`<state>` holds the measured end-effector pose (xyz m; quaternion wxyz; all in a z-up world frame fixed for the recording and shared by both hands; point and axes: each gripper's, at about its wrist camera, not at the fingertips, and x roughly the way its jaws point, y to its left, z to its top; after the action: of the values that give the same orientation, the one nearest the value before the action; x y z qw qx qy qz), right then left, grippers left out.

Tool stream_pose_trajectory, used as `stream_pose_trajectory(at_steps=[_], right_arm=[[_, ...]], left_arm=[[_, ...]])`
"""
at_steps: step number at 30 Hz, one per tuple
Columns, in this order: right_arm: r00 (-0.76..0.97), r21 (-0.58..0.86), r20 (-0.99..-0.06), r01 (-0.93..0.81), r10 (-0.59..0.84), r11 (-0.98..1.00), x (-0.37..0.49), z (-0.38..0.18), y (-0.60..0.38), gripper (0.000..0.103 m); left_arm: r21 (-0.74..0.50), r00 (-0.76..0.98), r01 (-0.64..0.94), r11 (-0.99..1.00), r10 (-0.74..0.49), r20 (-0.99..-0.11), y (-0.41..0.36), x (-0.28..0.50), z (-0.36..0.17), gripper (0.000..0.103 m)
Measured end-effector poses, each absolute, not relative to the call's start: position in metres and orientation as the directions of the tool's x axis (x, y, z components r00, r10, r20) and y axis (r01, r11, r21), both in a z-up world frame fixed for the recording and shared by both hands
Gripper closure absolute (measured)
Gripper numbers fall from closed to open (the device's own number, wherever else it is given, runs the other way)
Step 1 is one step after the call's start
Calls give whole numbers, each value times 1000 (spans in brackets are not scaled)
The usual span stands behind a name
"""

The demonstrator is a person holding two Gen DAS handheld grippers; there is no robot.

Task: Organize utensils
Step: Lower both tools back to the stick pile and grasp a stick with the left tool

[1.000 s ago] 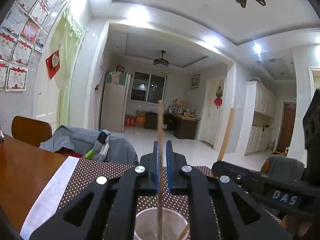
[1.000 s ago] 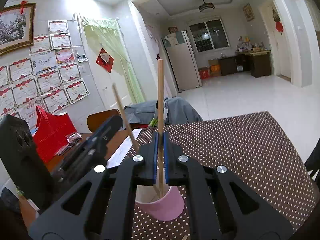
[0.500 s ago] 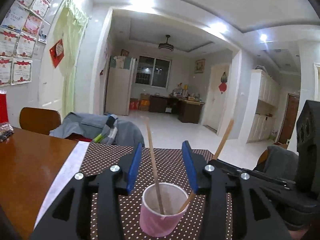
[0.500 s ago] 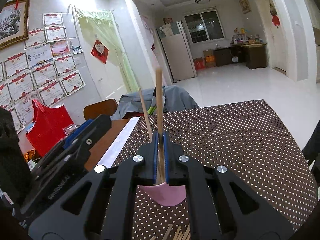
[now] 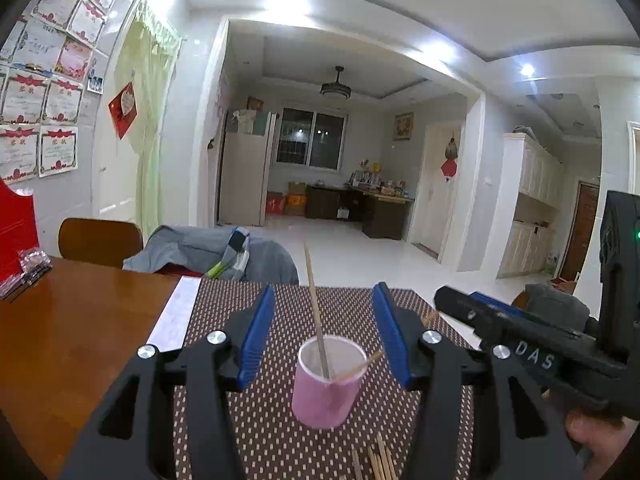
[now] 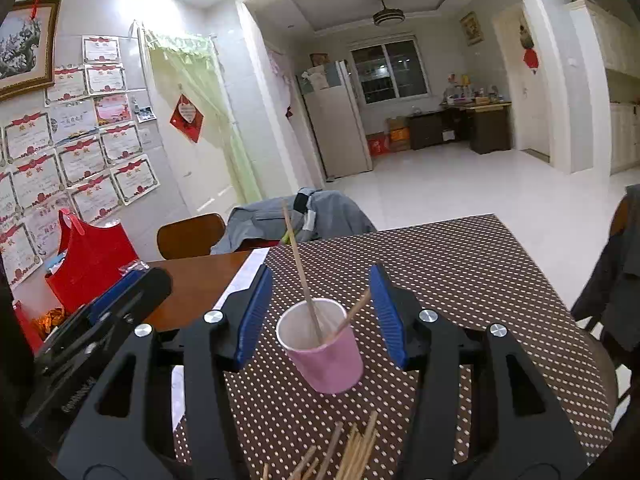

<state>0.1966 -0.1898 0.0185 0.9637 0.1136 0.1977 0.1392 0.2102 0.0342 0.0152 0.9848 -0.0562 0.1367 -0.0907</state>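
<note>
While two chopsticks [image 5: 317,312] lean in the pink cup [image 5: 326,390] on the dotted bench [image 6: 460,264] | more chopsticks [image 6: 356,450] lie loose nearby: light, stiff, slippery, so pinch mid-shaft | left claw [image 5: 324,332] and right claw [image 6: 320,312] opening, nothing gripped

White-tiled floor [image 6: 460,184] (glossy), certificates [image 6: 80,152] on wall.

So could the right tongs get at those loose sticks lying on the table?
Probably yes: the right tongs are opening with nothing gripped, and the loose sticks lie uncovered just below them, nearer than the pink cup.
</note>
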Motion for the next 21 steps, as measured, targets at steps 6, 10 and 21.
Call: stream_pose_trajectory(at_steps=[6, 10, 21], right_arm=[[865, 295, -401, -190, 302, 936, 172, 2, -200, 51], [832, 324, -450, -188, 325, 927, 157, -20, -205, 51], [729, 335, -576, -201, 369, 920, 117, -76, -208, 51]], left_arm=[[-134, 911, 172, 976, -210, -355, 34, 184, -4, 51], [-124, 874, 176, 977, -213, -437, 30, 173, -24, 51], [-148, 687, 165, 975, -222, -692, 21, 159, -93, 51]])
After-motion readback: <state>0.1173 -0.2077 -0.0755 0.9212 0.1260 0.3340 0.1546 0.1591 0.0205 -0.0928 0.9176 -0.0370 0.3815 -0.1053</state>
